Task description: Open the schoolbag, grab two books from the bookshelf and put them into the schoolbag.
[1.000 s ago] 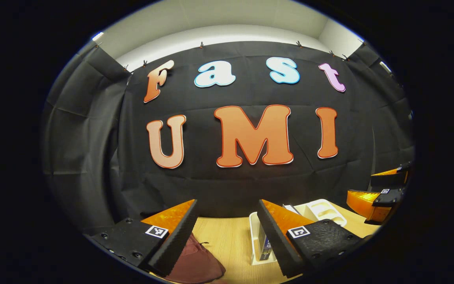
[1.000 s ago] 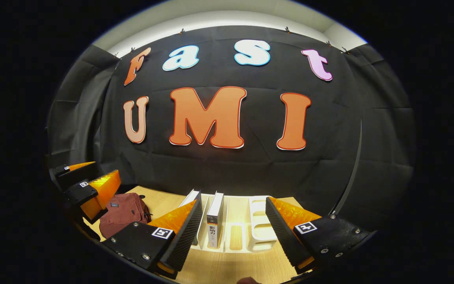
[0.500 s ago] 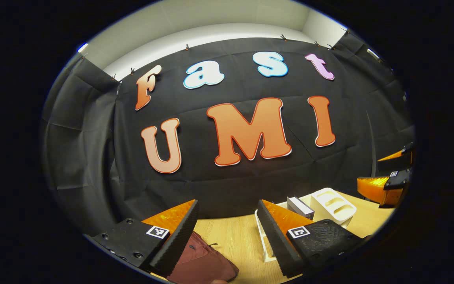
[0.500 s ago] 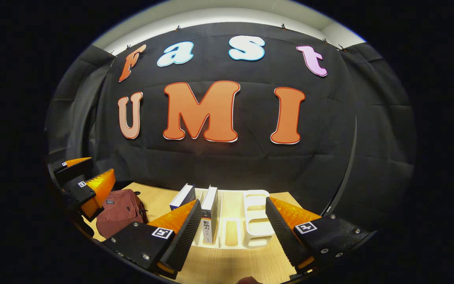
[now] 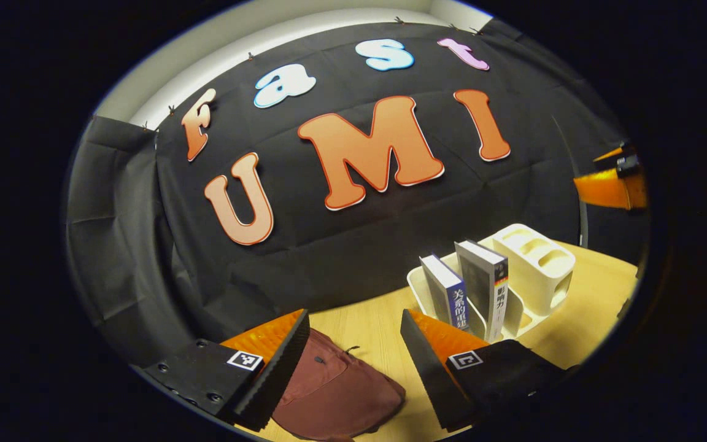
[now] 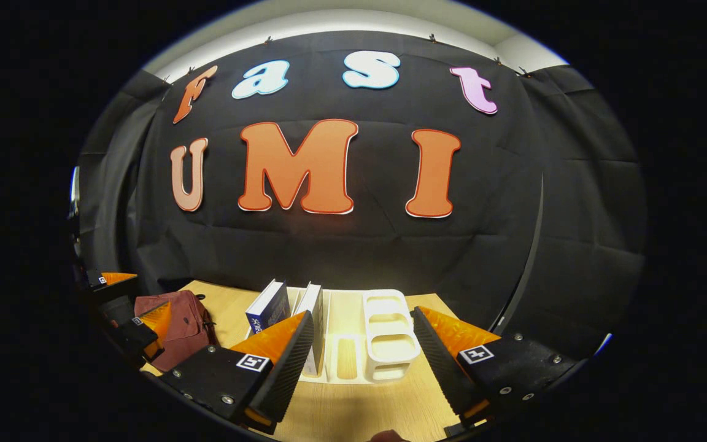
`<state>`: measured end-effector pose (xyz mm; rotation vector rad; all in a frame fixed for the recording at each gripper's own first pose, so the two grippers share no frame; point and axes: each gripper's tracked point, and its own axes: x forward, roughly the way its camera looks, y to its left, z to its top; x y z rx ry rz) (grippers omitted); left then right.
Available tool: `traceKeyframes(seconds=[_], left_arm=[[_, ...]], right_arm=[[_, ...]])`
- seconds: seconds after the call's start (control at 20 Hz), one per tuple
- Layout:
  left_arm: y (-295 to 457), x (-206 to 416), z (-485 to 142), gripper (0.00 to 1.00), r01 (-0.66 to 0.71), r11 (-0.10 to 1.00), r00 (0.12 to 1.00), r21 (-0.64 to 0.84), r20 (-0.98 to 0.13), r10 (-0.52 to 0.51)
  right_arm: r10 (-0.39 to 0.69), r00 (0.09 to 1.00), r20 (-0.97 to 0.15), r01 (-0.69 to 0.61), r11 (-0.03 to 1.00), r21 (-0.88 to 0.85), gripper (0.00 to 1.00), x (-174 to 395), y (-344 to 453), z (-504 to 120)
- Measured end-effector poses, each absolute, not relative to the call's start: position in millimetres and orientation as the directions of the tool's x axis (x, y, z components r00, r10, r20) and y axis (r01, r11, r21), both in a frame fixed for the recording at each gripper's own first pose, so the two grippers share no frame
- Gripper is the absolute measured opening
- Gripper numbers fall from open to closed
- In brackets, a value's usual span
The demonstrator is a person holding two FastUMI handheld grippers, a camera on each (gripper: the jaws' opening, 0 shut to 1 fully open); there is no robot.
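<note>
Both tongs (image 5: 353, 356) (image 6: 363, 359) agape and empty, level above table (image 6: 353, 417), schoolbag (image 5: 335, 393) under left.

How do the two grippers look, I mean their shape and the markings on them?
The left gripper and the right gripper look alike: each has two wedge-shaped fingers tapering forward, ribbed on the inner faces, fixed on black blocks with small screws. Each block carries a small square black-and-white marker. No cables or sleeves are visible.

Bare surface (image 5: 366, 328) lies between the schoolbag (image 5: 335, 393) and the bookshelf (image 5: 534, 264); two upright books (image 5: 482, 285) fill its left slots.
</note>
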<state>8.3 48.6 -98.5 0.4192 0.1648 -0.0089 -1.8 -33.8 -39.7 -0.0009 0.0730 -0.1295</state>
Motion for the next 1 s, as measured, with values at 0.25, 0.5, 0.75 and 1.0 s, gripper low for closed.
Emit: traceKeyframes(seconds=[0.25, 0.5, 0.75, 1.0], left_arm=[[60.4, 0.6, -144.8, 0.94, 0.083, 0.861, 0.965, 0.502, -0.255, 0.055], [76.8, -12.8, -208.7, 0.98, 0.160, 0.774, 0.916, 0.612, -0.384, 0.114], [94.4, -26.8, -266.6, 0.98, 0.232, 0.687, 0.871, 0.689, -0.461, 0.168], [110.3, -46.8, -314.4, 0.98, 0.293, 0.624, 0.833, 0.724, -0.514, 0.204]], right_arm=[[-0.139, 0.986, -0.087, 0.138, 0.990, -0.012, 0.96, -2.1, -37.1, -48.1], [-0.148, 0.982, -0.118, 0.147, 0.989, -0.019, 0.96, -1.4, -40.6, -62.5], [-0.156, 0.975, -0.159, 0.153, 0.988, -0.034, 0.96, -0.3, -45.3, -80.7], [-0.156, 0.973, -0.172, 0.148, 0.987, -0.058, 0.96, 0.2, -47.3, -88.3]])
